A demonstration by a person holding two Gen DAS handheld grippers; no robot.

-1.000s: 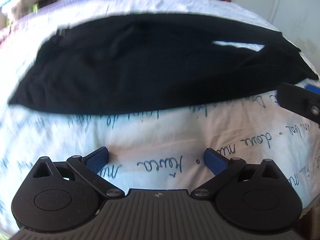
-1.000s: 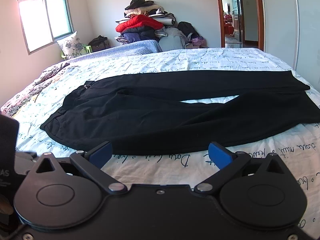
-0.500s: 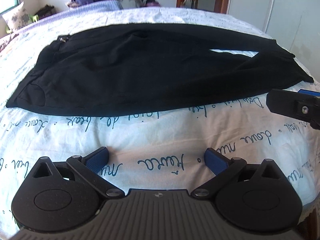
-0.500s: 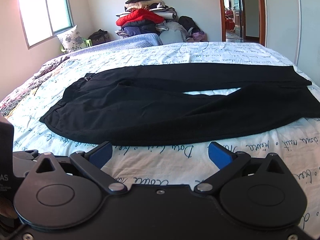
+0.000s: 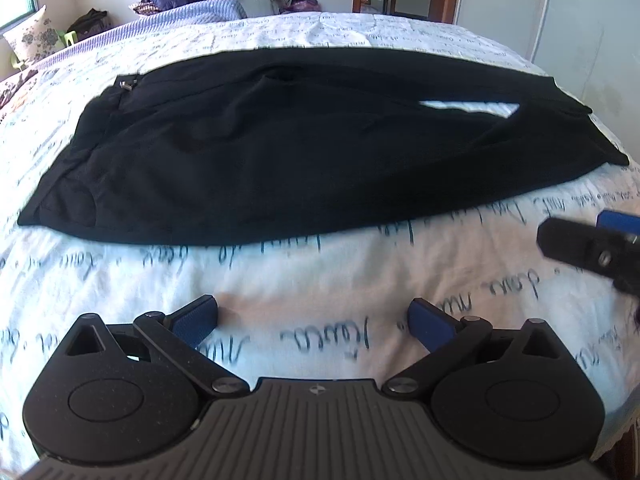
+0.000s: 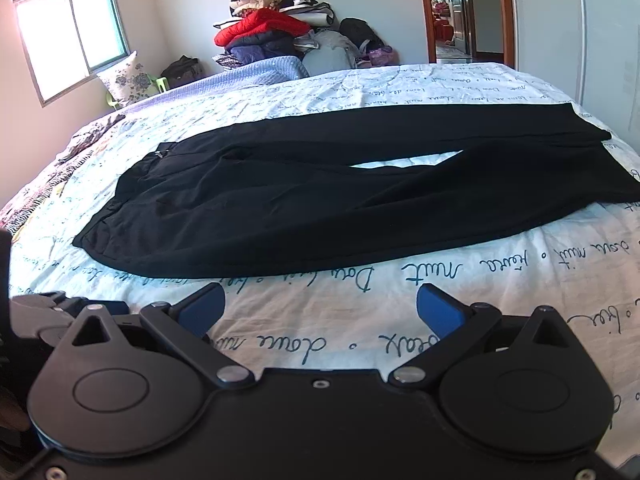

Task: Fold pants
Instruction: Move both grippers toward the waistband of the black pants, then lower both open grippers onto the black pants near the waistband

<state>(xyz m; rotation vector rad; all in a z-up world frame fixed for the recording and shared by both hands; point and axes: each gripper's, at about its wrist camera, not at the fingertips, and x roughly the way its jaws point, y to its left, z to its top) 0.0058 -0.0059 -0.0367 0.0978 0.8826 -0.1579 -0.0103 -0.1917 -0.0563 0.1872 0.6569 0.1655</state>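
pants: black pants [image 6: 340,184] flat on the bed [image 6: 460,300], long axis running left-right, waist left, legs right
grippers: left gripper [image 5: 314,320] and right gripper [image 6: 320,308] both wide open, holding nothing, just short of the near edge
nearer: left one for the waist, I'd guess
in the way: nothing really, clothes pile [image 6: 280,36] is way back

Your only text is the dark cursive script printed all over the bedsheet [image 6: 420,312]. In the right wrist view you can make out "Dau" and "mut" (upside down and loosely legible); in the left wrist view it blurs beyond reading.
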